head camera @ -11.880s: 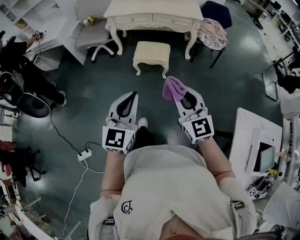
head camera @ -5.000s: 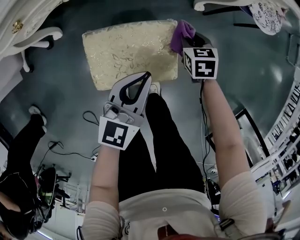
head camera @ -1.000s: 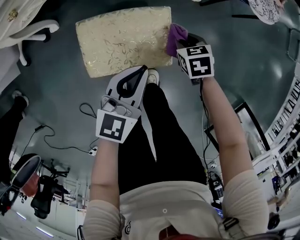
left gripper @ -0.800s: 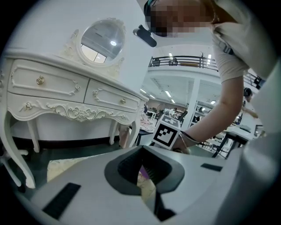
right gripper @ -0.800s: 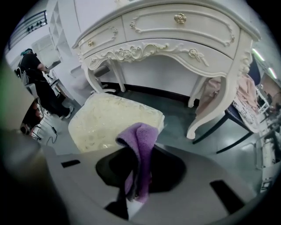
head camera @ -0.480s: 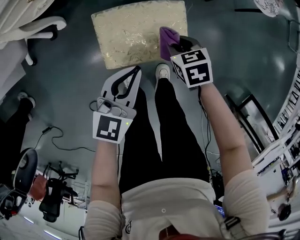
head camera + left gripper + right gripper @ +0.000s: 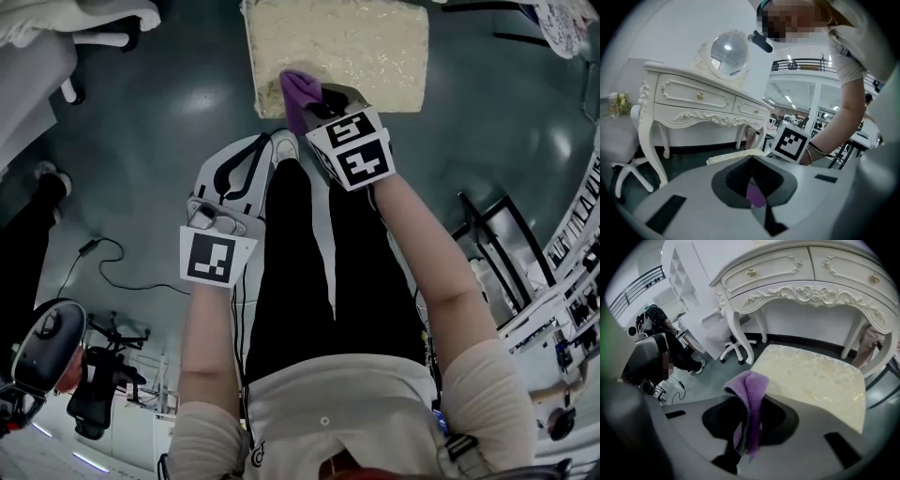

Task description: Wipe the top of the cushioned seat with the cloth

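- Head view: right gripper (image 7: 317,101) clamped on purple fleecy cloth (image 7: 297,91), held over near-left corner of pale-gold brocade cushioned seat (image 7: 361,42). Contact with fabric not certain. Likely set at the edge as one end of a wiping stroke. Left gripper (image 7: 262,148) idle above the leg, off the seat, out of the wiping path.
- Left gripper view: jaws together at the tips, nothing gripped. Smooth grey plastic with an oval loop behind the tips. Purple glimpsed through the loop, likely the cloth beyond, not held. White carved dressing table (image 7: 693,101) and round mirror (image 7: 727,51) behind.
- Right gripper view: jaws clenched on a bunched fold of cloth (image 7: 751,399). Soft nap, free end sticking up and forward, probably to meet the fabric first. Seat top (image 7: 811,378) rectangular, padded, leaf-patterned with slight sheen, just ahead, in front of the dressing table.
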